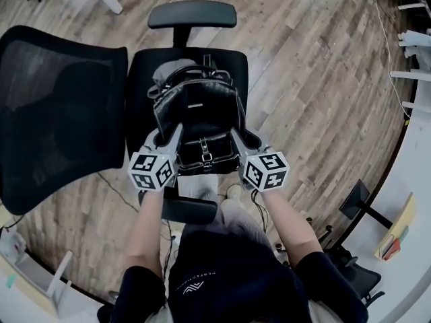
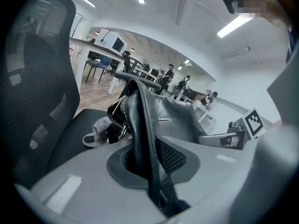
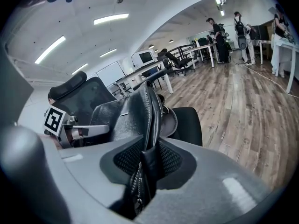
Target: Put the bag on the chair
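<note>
A black leather bag (image 1: 199, 116) lies on the seat (image 1: 139, 73) of a black office chair, its handles toward the far armrest. My left gripper (image 1: 176, 133) holds the bag's near left edge, and in the left gripper view a fold of the bag (image 2: 173, 120) fills the gap between the jaws of the left gripper (image 2: 145, 157). My right gripper (image 1: 236, 137) holds the near right edge. In the right gripper view the bag's zipped seam (image 3: 140, 111) is pinched between the mesh pads of the right gripper (image 3: 147, 160).
The mesh backrest (image 1: 60, 113) stands at the left of the seat. One armrest (image 1: 192, 13) lies beyond the bag and another (image 1: 188, 209) is near my legs. A grey cloth (image 1: 172, 69) lies under the bag's far end. Wooden floor surrounds the chair; desks line the right side.
</note>
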Available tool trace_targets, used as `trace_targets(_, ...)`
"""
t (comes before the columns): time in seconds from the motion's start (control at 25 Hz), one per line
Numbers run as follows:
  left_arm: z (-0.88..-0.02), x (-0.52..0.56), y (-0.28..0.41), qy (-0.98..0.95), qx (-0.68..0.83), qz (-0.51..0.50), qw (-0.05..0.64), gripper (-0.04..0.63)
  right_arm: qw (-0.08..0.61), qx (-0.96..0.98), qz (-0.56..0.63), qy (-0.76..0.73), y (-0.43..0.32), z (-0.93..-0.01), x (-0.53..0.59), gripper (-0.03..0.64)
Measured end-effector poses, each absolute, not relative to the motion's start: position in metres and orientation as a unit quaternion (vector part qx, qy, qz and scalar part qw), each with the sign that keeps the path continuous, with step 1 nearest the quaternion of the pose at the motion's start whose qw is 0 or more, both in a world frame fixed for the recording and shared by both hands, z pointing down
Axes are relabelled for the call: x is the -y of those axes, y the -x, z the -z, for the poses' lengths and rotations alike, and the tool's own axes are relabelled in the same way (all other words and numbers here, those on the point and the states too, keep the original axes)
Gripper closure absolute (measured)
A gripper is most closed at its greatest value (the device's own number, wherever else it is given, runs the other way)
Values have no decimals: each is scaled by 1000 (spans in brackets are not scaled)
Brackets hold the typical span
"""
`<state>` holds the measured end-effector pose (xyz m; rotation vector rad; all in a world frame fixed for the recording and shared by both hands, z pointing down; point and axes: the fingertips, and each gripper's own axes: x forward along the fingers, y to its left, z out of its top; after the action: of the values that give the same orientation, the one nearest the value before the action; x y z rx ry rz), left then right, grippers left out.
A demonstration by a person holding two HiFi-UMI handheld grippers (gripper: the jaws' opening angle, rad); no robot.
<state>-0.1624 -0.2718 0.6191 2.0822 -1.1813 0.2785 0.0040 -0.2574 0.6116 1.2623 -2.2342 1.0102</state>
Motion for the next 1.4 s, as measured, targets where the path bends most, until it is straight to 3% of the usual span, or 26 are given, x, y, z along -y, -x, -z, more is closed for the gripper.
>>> trace_targets(0.64, -652, 273, 176, -784, 461, -103, 403, 451, 205, 788, -367, -449, 0, -630, 256, 518)
trace_targets(1.08, -660, 267, 197, -750, 498, -130, 417, 367, 217, 779, -359, -466, -2, -628, 260, 469)
trace_targets(1.4, -656, 261, 203, -741, 506, -131, 421, 368, 233, 776, -343, -475, -4, -625, 258, 410)
